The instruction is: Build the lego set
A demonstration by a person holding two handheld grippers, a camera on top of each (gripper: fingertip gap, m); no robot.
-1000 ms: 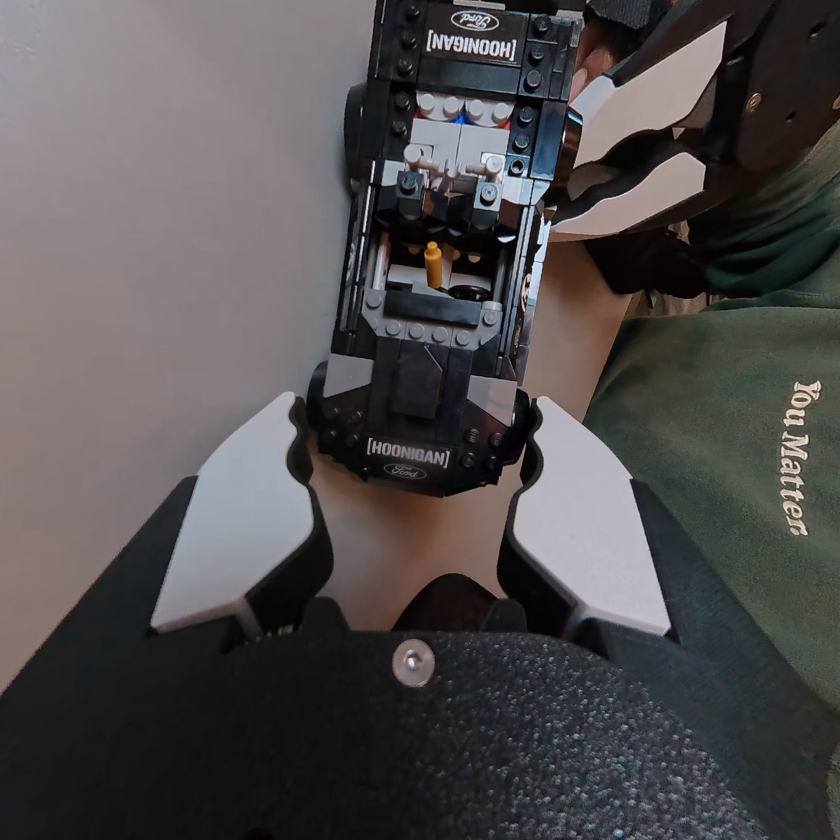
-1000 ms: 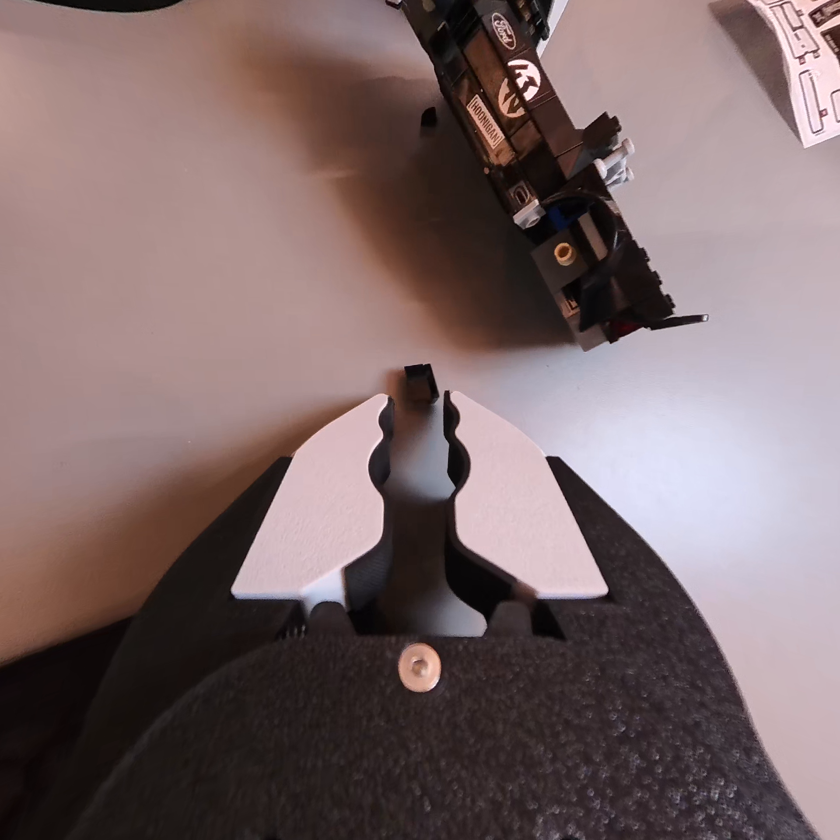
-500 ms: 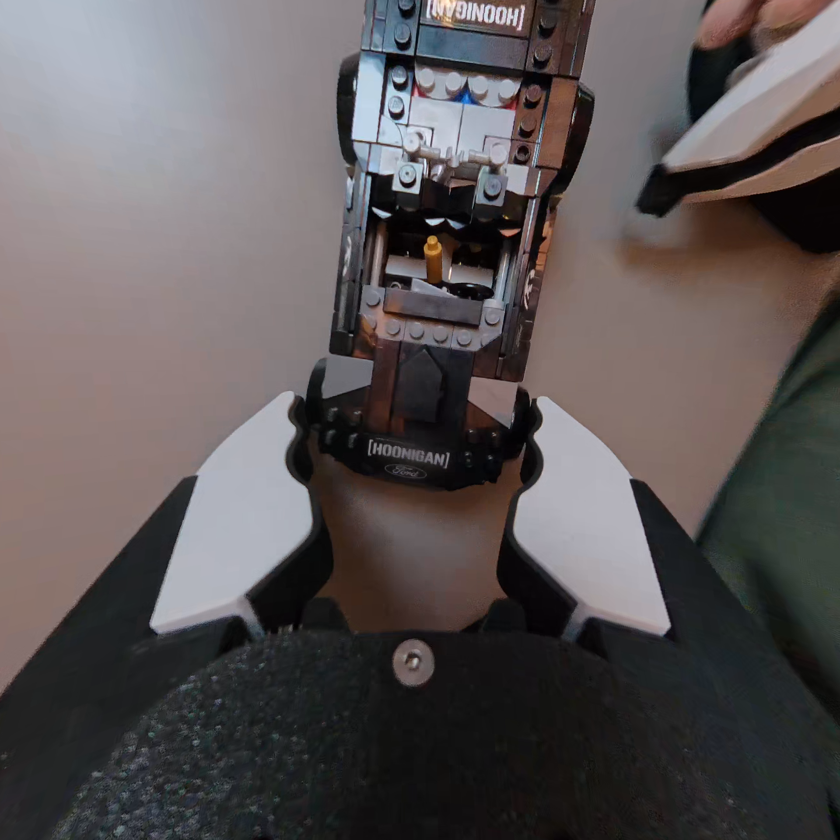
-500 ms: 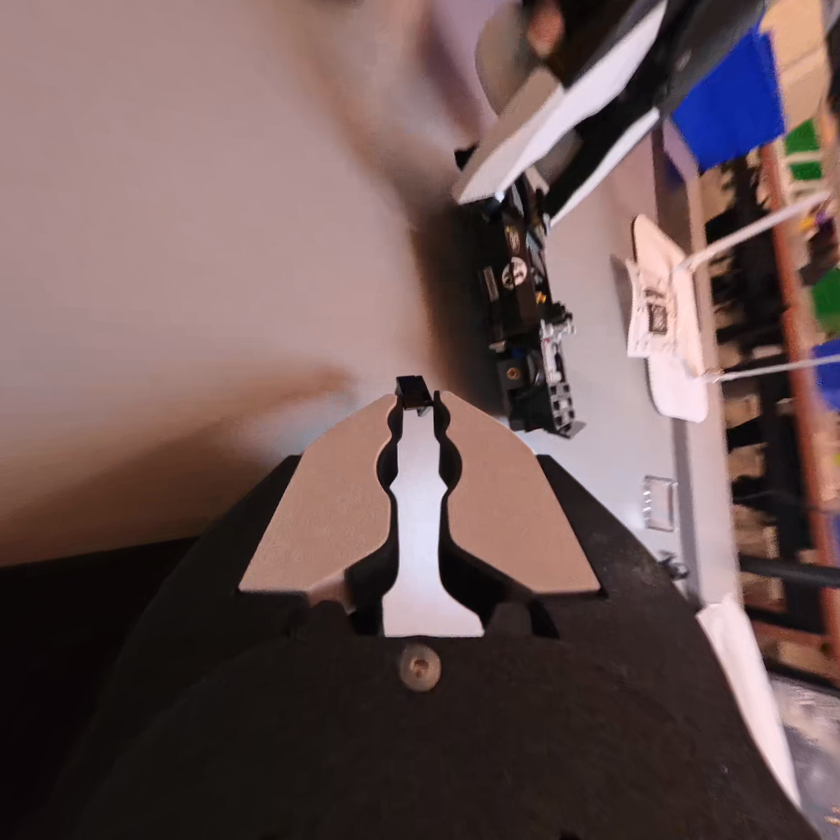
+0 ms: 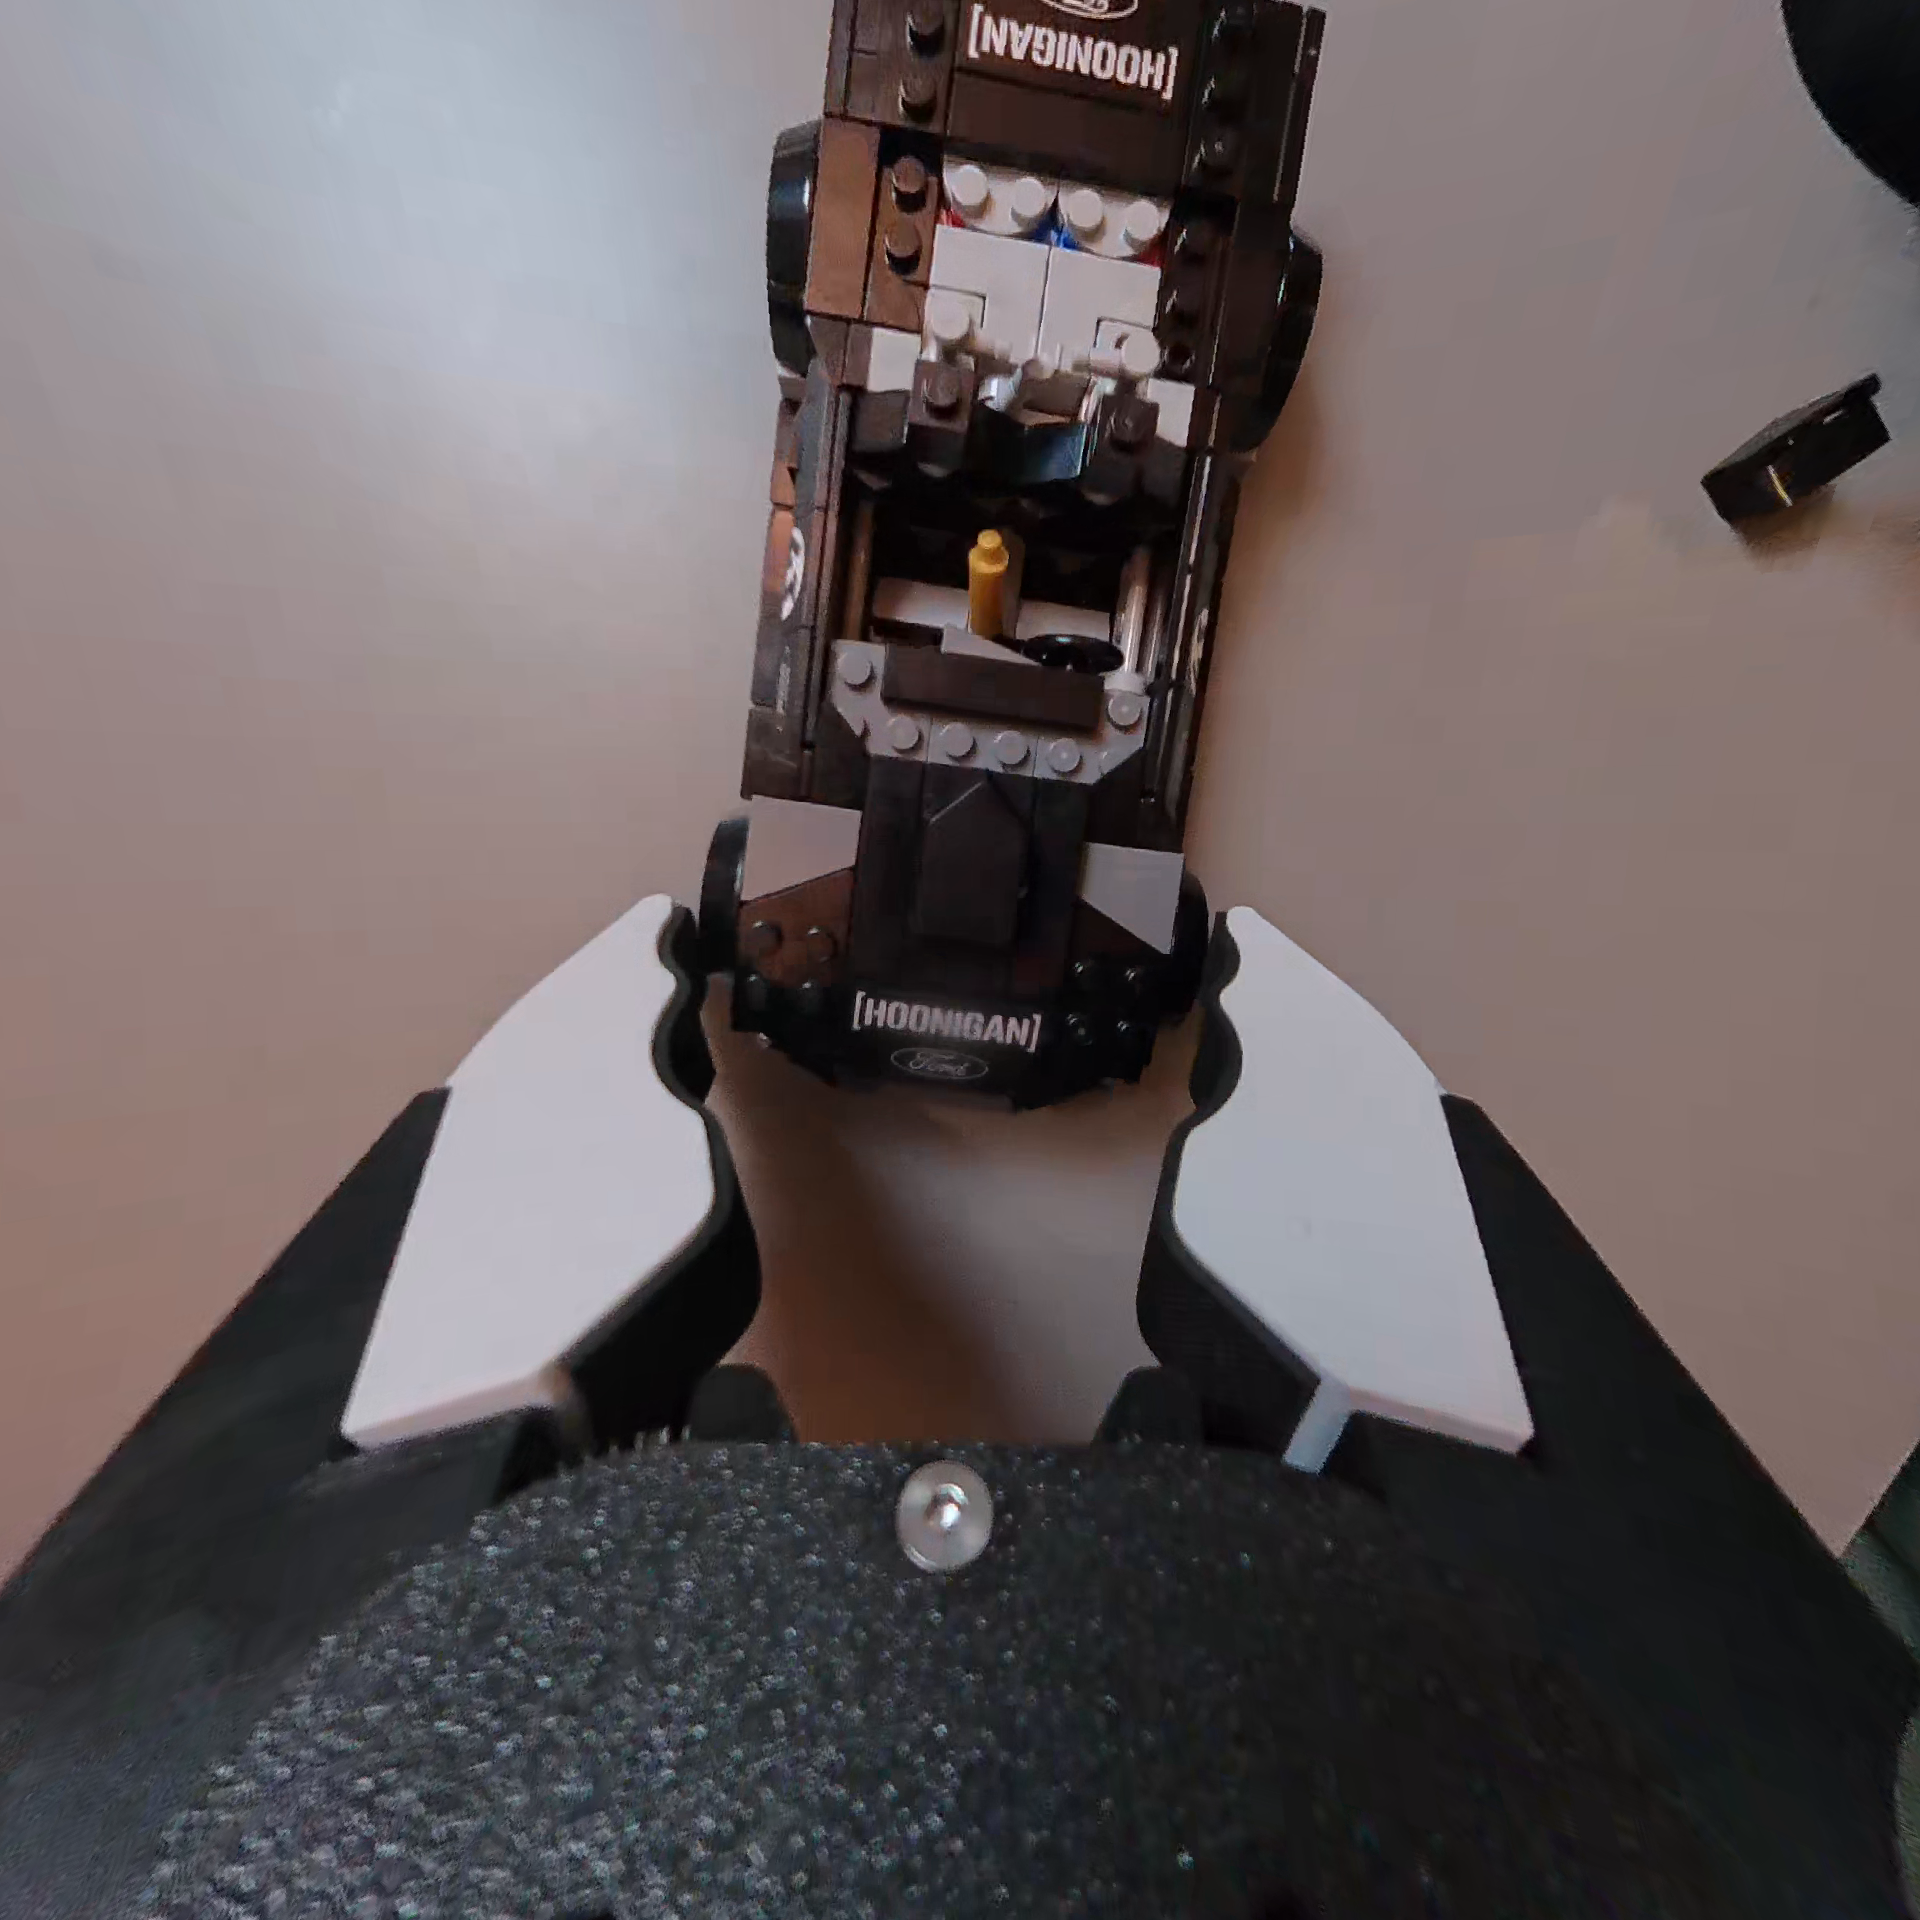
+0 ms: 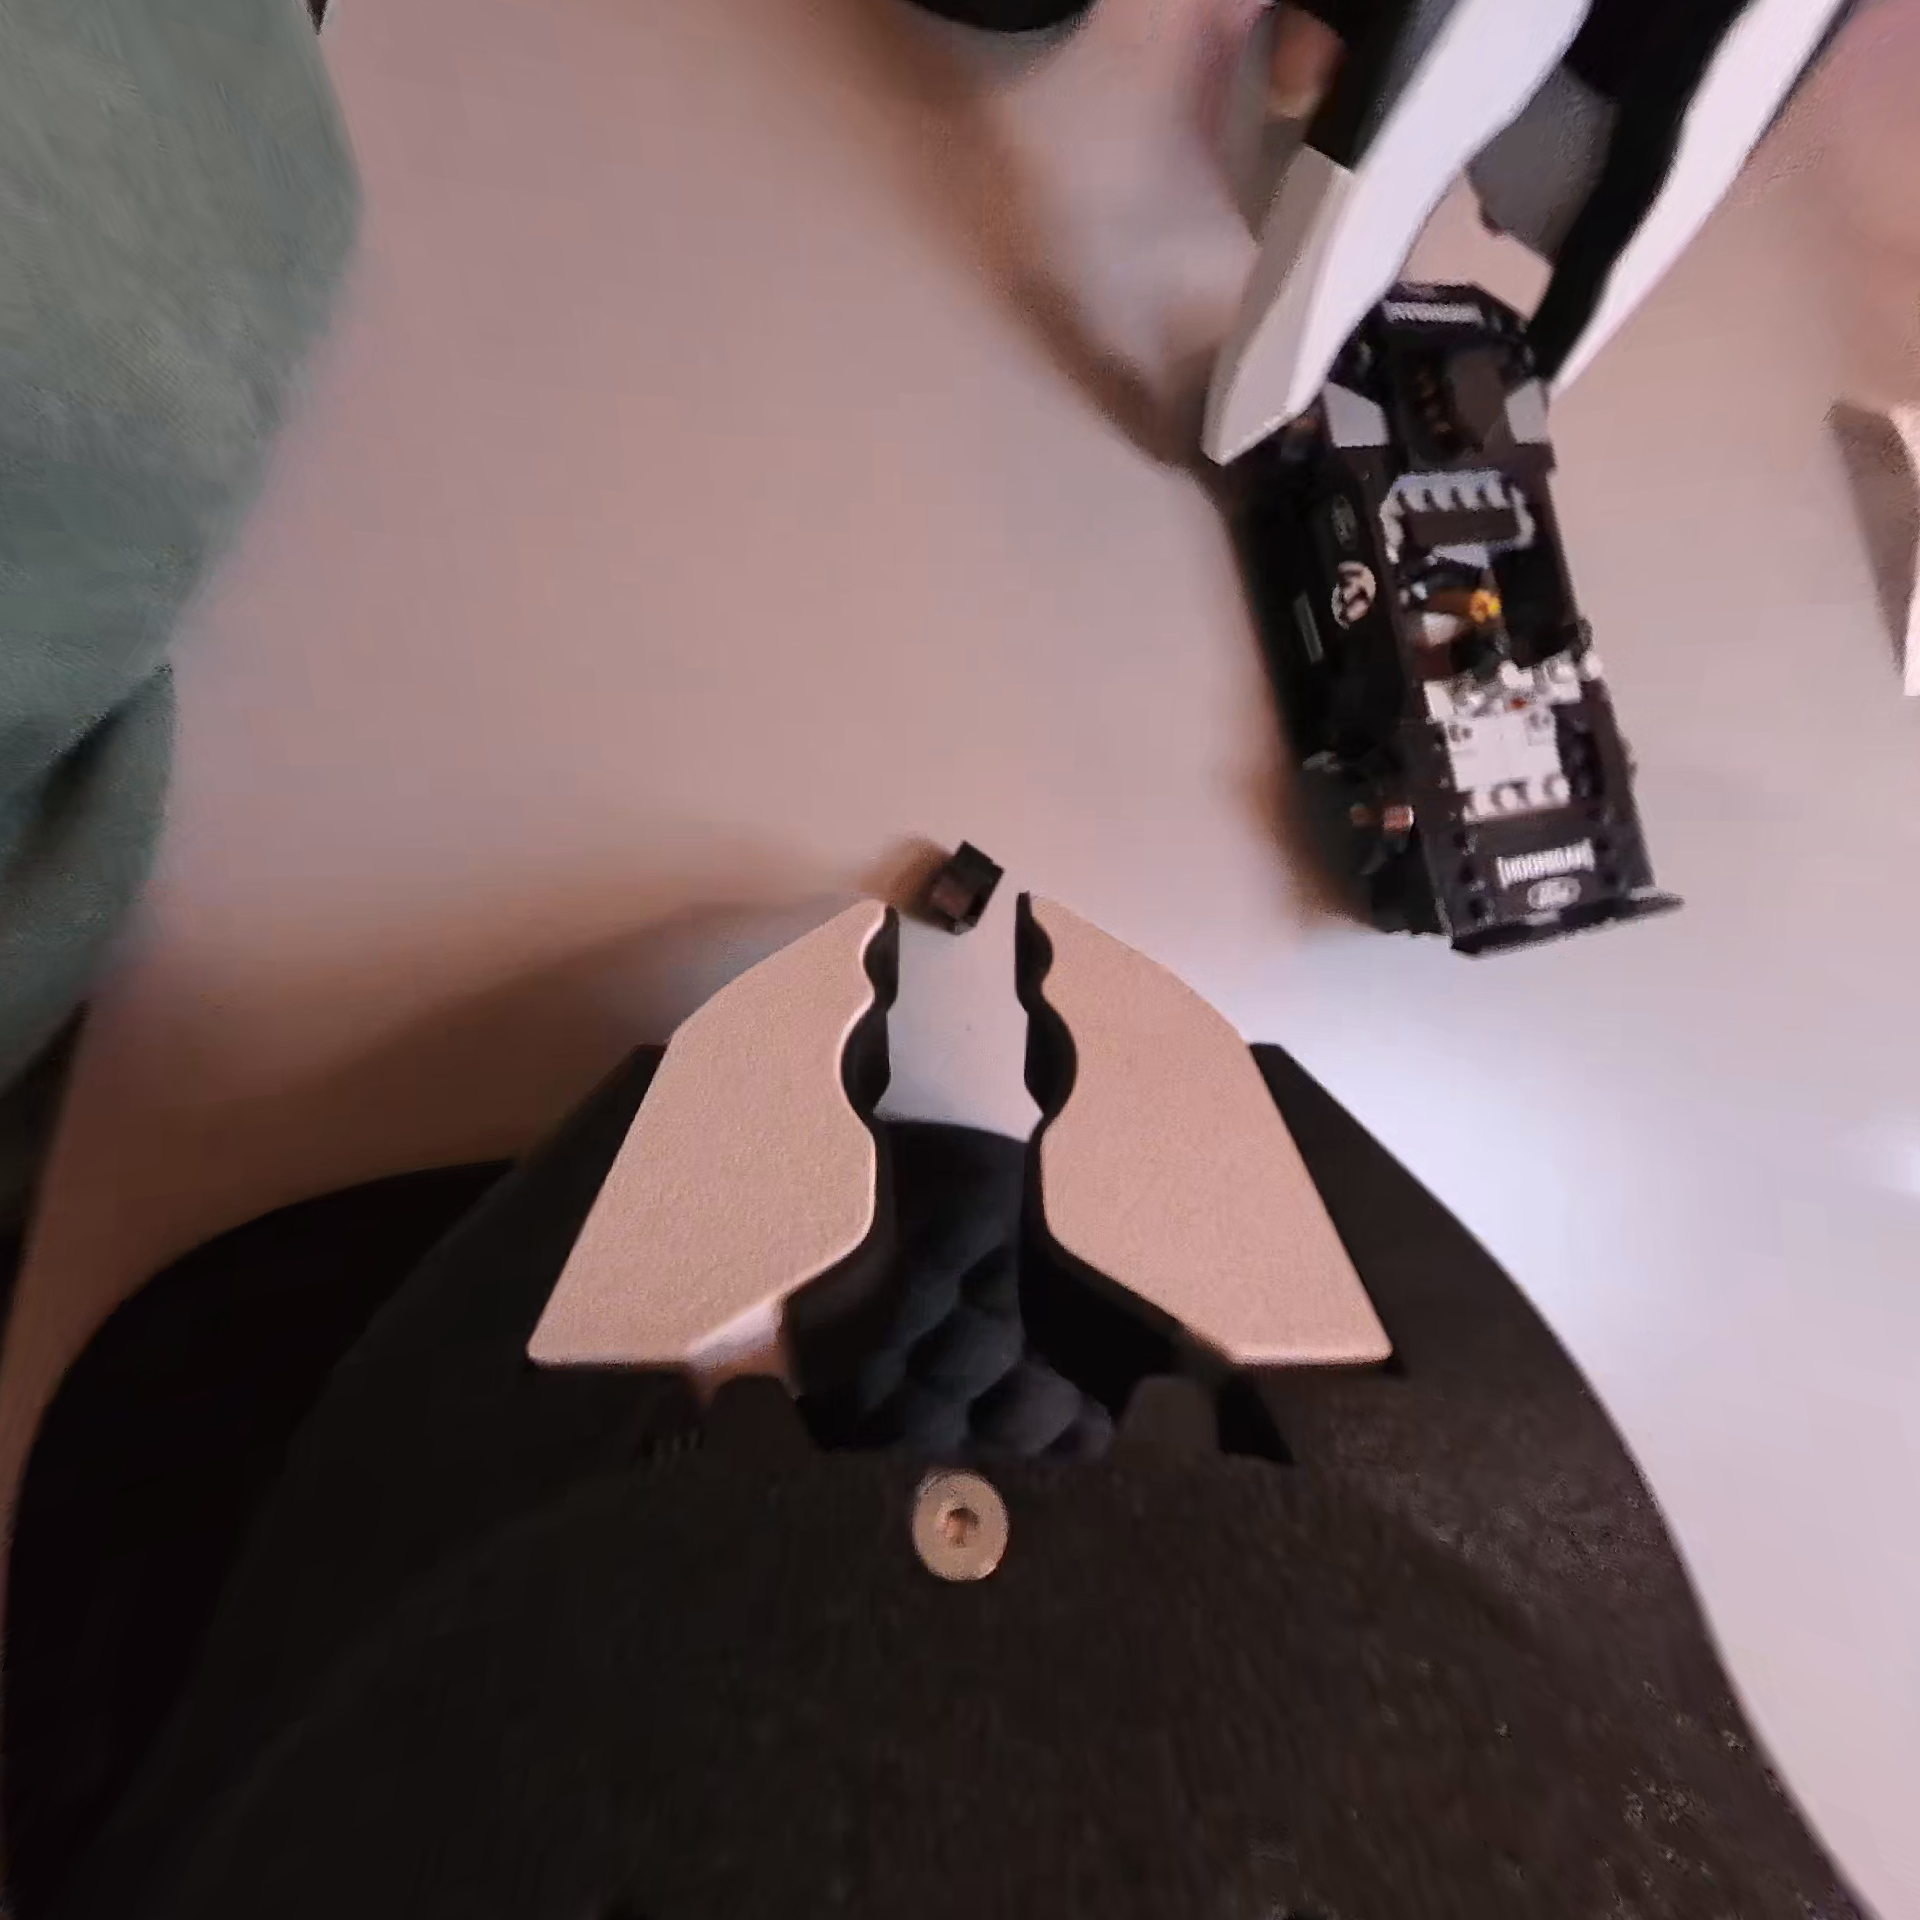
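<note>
Grip on the half-built black plastic Lego car (image 5: 997, 582) looks brittle: left gripper (image 5: 951, 977) clamps its nose, right gripper (image 6: 956, 909) parted behind a tiny black brick (image 6: 958, 883).

The black lego car (image 5: 997, 582) carries white lettering in square brackets on a black plate at its near end, with a small oval brand badge just below; a matching bracketed label sits upside down at its far end; a round white emblem marks its side (image 6: 1354, 600).
</note>
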